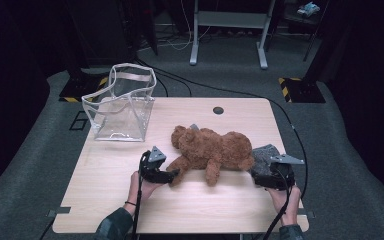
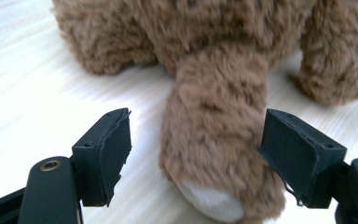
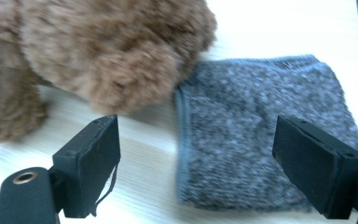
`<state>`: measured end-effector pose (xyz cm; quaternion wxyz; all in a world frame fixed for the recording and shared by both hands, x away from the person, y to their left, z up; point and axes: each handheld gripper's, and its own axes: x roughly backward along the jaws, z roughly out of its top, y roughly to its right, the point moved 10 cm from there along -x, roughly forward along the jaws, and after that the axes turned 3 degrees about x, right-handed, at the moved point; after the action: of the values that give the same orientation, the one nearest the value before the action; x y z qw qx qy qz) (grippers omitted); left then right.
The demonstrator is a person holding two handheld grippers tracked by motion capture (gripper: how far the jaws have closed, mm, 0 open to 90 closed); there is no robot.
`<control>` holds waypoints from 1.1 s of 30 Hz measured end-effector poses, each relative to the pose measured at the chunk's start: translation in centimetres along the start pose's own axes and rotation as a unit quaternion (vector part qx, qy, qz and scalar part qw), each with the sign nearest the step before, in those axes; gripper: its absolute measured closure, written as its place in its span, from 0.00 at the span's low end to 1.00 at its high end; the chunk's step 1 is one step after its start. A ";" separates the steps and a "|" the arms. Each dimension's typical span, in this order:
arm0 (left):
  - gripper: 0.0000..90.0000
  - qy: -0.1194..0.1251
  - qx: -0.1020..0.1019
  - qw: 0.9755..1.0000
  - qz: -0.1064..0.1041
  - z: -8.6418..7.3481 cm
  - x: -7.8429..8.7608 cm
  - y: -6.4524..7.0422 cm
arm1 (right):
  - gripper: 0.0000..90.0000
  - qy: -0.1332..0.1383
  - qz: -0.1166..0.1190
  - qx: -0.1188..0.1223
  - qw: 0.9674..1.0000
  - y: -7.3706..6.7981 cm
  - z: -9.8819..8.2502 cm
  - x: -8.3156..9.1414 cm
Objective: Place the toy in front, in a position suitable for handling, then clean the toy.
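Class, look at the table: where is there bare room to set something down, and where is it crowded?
Bare wood lies along the near edge of the table between the two hands, at the far right corner beyond the teddy bear, and left below the clear bag. The middle is crowded: bear, grey cloth, left gripper and right gripper.

A brown teddy bear [image 1: 212,150] lies on the tabletop [image 1: 130,200], between the left tool [image 1: 172,175] and the right tool [image 1: 272,180]; a clear bag [image 1: 122,107] stands far left.

high view looks down from above; both gripper views sit low, close on the teddy bear [image 1: 212,149].
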<state>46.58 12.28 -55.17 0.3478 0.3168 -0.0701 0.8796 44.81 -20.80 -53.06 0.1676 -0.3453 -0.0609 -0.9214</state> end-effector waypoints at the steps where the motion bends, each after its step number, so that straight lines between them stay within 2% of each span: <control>1: 0.28 -0.001 0.003 1.000 -0.005 -0.3 0.0 0.1 | 0.16 -0.003 0.000 -0.004 1.000 0.2 -0.2 0.0; 4: 0.31 0.002 0.000 1.000 -0.013 -1.1 -0.1 0.6 | 0.16 -0.007 -0.008 -0.012 1.000 1.0 -0.5 -0.3; 7: 0.40 0.004 -0.014 1.000 -0.026 -1.6 -0.3 1.1 | 0.16 -0.013 -0.017 -0.012 1.000 1.6 -0.5 -0.7; 8: 0.44 0.007 -0.012 1.000 -0.028 -1.7 -0.4 1.2 | 0.16 -0.016 -0.019 -0.011 1.000 1.8 -0.5 -1.0; 11: 0.49 0.008 -0.022 1.000 -0.017 -2.1 -0.6 1.3 | 0.16 -0.024 -0.024 -0.016 0.999 2.2 -0.5 -1.6; 12: 0.51 0.011 -0.017 1.000 -0.015 -2.2 -0.7 1.3 | 0.17 -0.024 -0.023 -0.023 0.999 2.2 -0.5 -1.9; 13: 0.52 0.010 -0.017 1.000 -0.016 -2.3 -0.7 1.3 | 0.17 -0.029 -0.026 -0.019 0.999 2.3 -0.5 -2.2; 15: 0.55 0.018 -0.015 1.000 -0.010 -2.5 -0.8 1.3 | 0.17 -0.036 -0.025 -0.024 0.999 2.3 -0.7 -2.8; 18: 0.58 0.037 -0.006 0.999 -0.007 -2.7 -0.9 1.3 | 0.17 -0.047 -0.027 -0.034 0.998 2.2 -1.0 -3.7; 19: 0.59 0.038 -0.011 0.999 -0.006 -2.8 -0.9 1.2 | 0.18 -0.048 -0.026 -0.028 0.998 2.2 -1.1 -3.9; 20: 0.59 0.043 -0.003 0.999 -0.004 -2.9 -1.0 1.3 | 0.18 -0.051 -0.029 -0.025 0.998 2.3 -1.1 -4.1; 22: 0.60 0.036 -0.021 0.999 0.003 -3.0 -1.0 1.3 | 0.20 -0.062 -0.030 -0.029 0.997 2.3 -1.3 -4.6; 24: 0.60 0.037 -0.023 0.999 0.007 -2.9 -1.1 1.4 | 0.22 -0.070 -0.033 -0.024 0.997 2.4 -1.4 -5.0; 25: 0.60 0.040 -0.018 0.999 0.005 -2.9 -1.1 1.4 | 0.23 -0.073 -0.036 -0.026 0.996 2.4 -1.5 -5.1; 27: 0.60 0.035 -0.019 0.999 0.006 -3.0 -1.2 1.5 | 0.24 -0.071 -0.040 -0.025 0.996 2.6 -1.4 -5.2; 28: 0.61 0.035 -0.029 0.999 0.011 -2.9 -1.2 1.4 | 0.24 -0.070 -0.045 -0.029 0.996 2.7 -1.3 -5.2; 31: 0.61 0.031 -0.037 0.999 0.017 -3.0 -1.2 1.6 | 0.26 -0.063 -0.052 -0.031 0.996 3.0 -1.0 -5.2; 32: 0.61 0.029 -0.040 0.999 0.017 -3.0 -1.2 1.5 | 0.26 -0.060 -0.056 -0.025 0.996 3.3 -0.9 -5.3; 33: 0.61 0.029 -0.038 0.999 0.018 -3.0 -1.2 1.5 | 0.26 -0.065 -0.056 -0.032 0.996 3.2 -1.0 -5.4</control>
<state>44.70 11.51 -58.15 0.3461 0.2764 -0.0991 0.8911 49.10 -22.58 -57.34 0.1005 -0.4055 -0.0607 -0.9065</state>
